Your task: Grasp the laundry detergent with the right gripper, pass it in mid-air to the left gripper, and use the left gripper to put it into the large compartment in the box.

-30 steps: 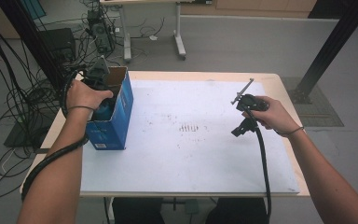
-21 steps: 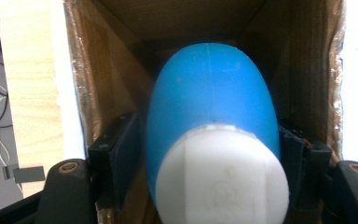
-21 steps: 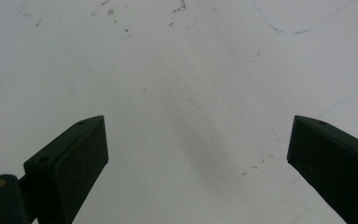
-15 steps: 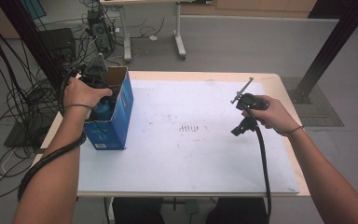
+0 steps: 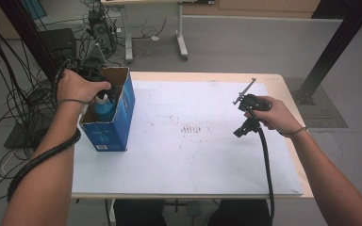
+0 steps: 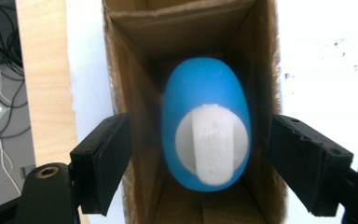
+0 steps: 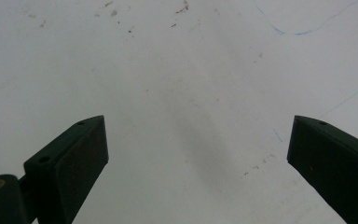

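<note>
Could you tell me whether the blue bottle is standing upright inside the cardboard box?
Yes, upright. The blue bottle stands in the open cardboard box, its white cap pointing up towards the left gripper, whose open jaws straddle it.

Table (image 5: 283,82), pale wood edge, white sheet (image 5: 193,155) covering most of top. Blue cardboard box (image 5: 118,127) stands at left edge, far half.

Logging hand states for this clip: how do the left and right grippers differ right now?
The left gripper points down into the open blue cardboard box, its jaws either side of a blue bottle with a white cap, not yet closed on it. The right gripper hangs above the bare white table, with nothing between its jaws. Both are open.
</note>
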Demonstrator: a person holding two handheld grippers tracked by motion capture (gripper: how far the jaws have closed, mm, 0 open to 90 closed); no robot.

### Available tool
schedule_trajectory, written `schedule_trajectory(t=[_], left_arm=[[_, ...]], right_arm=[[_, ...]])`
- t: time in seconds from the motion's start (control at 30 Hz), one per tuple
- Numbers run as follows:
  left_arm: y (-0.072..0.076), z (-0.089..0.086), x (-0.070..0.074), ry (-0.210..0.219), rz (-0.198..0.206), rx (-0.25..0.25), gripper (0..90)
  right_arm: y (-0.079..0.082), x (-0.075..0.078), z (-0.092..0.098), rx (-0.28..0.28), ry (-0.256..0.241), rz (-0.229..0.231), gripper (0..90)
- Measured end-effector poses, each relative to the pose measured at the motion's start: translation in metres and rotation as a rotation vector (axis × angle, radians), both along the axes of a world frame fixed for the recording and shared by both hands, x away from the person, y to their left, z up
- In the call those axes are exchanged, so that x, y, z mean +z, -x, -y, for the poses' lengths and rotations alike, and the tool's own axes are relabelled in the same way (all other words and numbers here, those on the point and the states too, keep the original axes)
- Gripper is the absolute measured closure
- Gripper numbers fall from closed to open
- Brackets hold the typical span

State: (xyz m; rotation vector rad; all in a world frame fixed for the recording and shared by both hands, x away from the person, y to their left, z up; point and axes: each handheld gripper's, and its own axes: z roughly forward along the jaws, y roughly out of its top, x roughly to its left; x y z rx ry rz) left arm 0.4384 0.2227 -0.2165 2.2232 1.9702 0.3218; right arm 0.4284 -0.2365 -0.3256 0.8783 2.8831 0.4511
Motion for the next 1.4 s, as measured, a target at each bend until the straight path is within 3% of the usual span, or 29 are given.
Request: schedule_trajectory(t=[0.27,0.43,0.53,0.73,0.83,1.2,1.4], left_arm=[[0.011,0.009,0.028,0.010,0.039,-0.048,16.8],[0.020,0.023,0.038,0.002,0.044,-0.100,13.9],[0.024,0.032,0.041,0.024,0.047,-0.133,13.5],[0.034,0.048,0.038,0.044,0.034,-0.186,11.9],[0.039,0.053,0.034,0.093,0.032,-0.217,11.7],[0.057,0.089,0.019,0.072,0.026,-0.308,12.8],[0.065,0.108,0.012,0.083,0.026,-0.344,12.9]], right_arm=[[-0.002,0.002,0.001,-0.008,0.009,-0.007,4.9],[-0.004,0.004,0.002,-0.014,0.008,-0.017,4.9],[-0.006,0.008,0.003,-0.023,0.000,-0.022,5.0],[-0.008,0.012,0.003,-0.030,0.008,-0.033,5.3],[-0.008,0.013,0.002,-0.027,0.003,-0.044,5.2],[-0.009,0.022,0.005,-0.046,-0.020,-0.061,5.2],[-0.010,0.032,0.009,-0.076,-0.015,-0.078,5.1]])
